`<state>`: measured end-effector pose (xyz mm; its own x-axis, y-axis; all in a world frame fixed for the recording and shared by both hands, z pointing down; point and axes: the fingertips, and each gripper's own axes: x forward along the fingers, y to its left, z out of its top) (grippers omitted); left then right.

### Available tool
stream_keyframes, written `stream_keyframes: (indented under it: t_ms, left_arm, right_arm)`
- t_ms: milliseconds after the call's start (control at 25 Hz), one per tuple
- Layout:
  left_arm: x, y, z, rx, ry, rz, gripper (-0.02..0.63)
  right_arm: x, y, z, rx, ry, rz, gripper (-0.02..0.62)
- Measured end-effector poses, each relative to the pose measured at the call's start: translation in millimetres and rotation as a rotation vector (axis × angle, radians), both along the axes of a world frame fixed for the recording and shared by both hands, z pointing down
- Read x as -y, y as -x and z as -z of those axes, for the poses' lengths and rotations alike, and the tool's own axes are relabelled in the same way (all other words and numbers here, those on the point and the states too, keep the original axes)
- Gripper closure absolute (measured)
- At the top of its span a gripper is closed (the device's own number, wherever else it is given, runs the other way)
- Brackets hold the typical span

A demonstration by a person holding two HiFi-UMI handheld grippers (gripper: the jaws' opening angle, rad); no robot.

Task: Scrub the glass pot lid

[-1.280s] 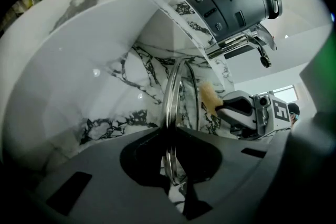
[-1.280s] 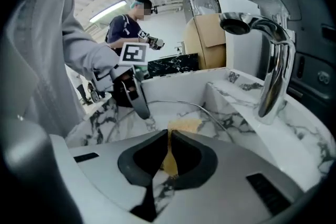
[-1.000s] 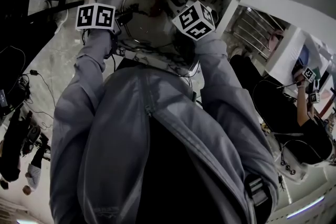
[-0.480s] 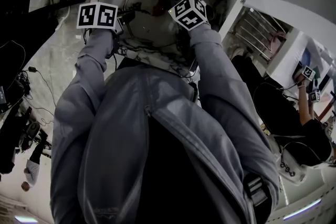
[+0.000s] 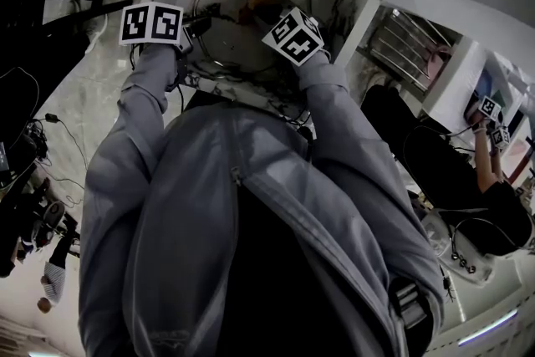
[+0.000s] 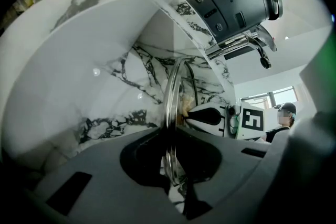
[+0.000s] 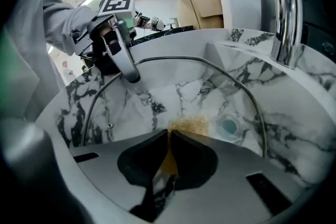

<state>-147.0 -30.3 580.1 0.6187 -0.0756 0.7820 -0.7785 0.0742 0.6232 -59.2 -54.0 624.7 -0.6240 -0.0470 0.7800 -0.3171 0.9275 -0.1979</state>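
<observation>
Place: a white sink (image 7: 302, 113) with dark marble veining; a chrome faucet (image 7: 286, 13) rises from its rim.
Glass pot lid: the glass pot lid (image 7: 173, 94) is inside the basin, raised on its edge rather than lying flat. Its metal rim arcs across the bowl, and the marble shows through the glass.
Left gripper: the left gripper (image 6: 170, 131) bites the lid's rim at the person's left side. Its jaws are clamped on the metal band, which runs edge-on straight up between them.
Right gripper: the right gripper (image 7: 169, 135) is closed tight on a yellow-brown scrub pad (image 7: 190, 124), with the jaws pinched together around it.
Scrub pad: its fuzzy tip pokes out past the jaws and sits at the glass near the lower middle of the lid. It seems to touch, though I cannot be certain.
Drain: a bluish drain (image 7: 229, 126) shows through the lid, just beside the pad's tip.
Arms: grey sleeves (image 5: 334, 104) reach from the person down into the basin, one to each gripper.
Behind: a cardboard box (image 7: 202, 5) stands beyond the sink's far rim.
</observation>
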Motion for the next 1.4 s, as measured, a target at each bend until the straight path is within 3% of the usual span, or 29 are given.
stream_keyframes:
  t_ms: [160, 280, 440, 680, 1120, 1240, 1400]
  left_arm:
    - [-0.5, 0.2, -0.6, 0.005, -0.001, -0.007, 0.568]
    - [-1.5, 0.3, -0.6, 0.007, -0.001, -0.007, 0.568]
    - [-1.6, -0.3, 0.0, 0.012, -0.004, -0.009, 0.568]
    - [-2.8, -0.9, -1.1, 0.018, -0.006, -0.015, 0.568]
    - [-2.4, -1.4, -1.7, 0.018, -0.002, -0.020, 0.568]
    - [-2.6, -2.1, -0.8, 0.014, -0.001, -0.021, 0.568]
    - [-1.8, -2.0, -0.2, 0.008, -0.003, -0.021, 0.568]
  right_arm:
    - [-25.3, -0.9, 3.3, 0.020, 0.058, -0.020, 0.551]
    - [-52.7, 2.7, 2.3, -0.007, 0.099, 0.060, 0.551]
    - [-78.5, 5.6, 2.5, -0.001, 0.196, 0.068, 0.551]
    - [-115.2, 8.0, 6.7, -0.003, 0.352, 0.153, 0.551]
    - [-140.6, 9.5, 15.9, 0.006, 0.520, 0.208, 0.551]
    - [-133.5, 9.2, 25.3, 0.017, 0.510, 0.185, 0.551]
    - [-96.9, 3.6, 50.4, 0.037, 0.404, 0.100, 0.551]
